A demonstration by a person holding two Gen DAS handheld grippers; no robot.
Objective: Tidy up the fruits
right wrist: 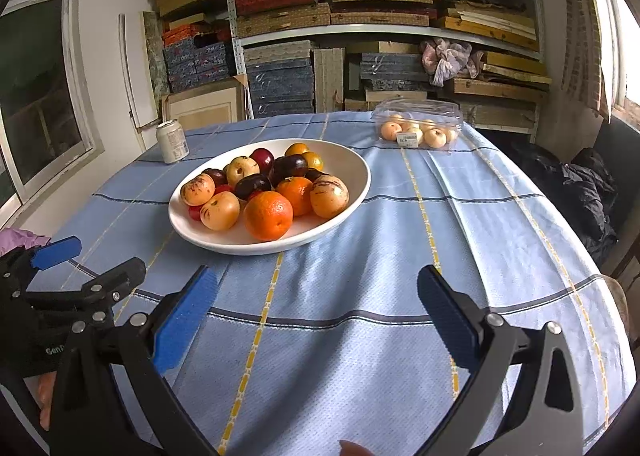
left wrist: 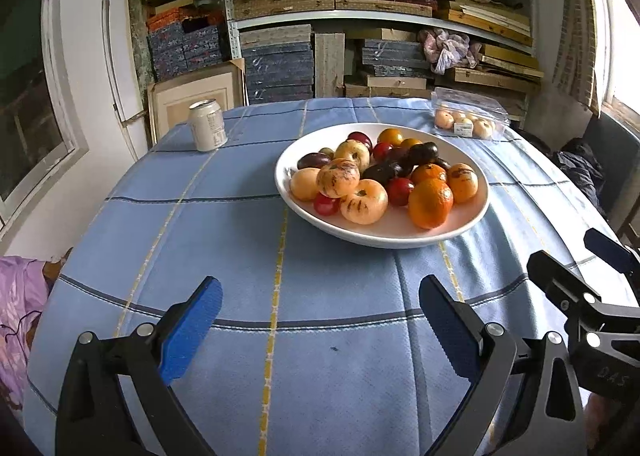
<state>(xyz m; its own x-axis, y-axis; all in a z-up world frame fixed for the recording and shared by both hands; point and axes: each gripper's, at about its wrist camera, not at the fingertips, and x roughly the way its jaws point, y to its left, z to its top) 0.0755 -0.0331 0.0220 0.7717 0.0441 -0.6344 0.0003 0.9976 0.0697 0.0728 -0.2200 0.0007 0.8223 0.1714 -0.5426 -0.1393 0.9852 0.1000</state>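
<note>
On the woven blue checked tablecloth (left wrist: 224,224), a smooth round white bowl (left wrist: 476,212) heaped with glossy fruits (left wrist: 362,180) sits beyond the left gripper (left wrist: 320,320) and right gripper (right wrist: 316,312), both empty with blue ridged pads spread wide.

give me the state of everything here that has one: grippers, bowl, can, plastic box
left gripper: open, empty, above the cloth
right gripper: open, empty, above the cloth
wide white ceramic bowl: upright, heaped with fruit
pale aluminium drink can: upright; top unclear
clear plastic clamshell box: lid down, pale fruits inside
</note>
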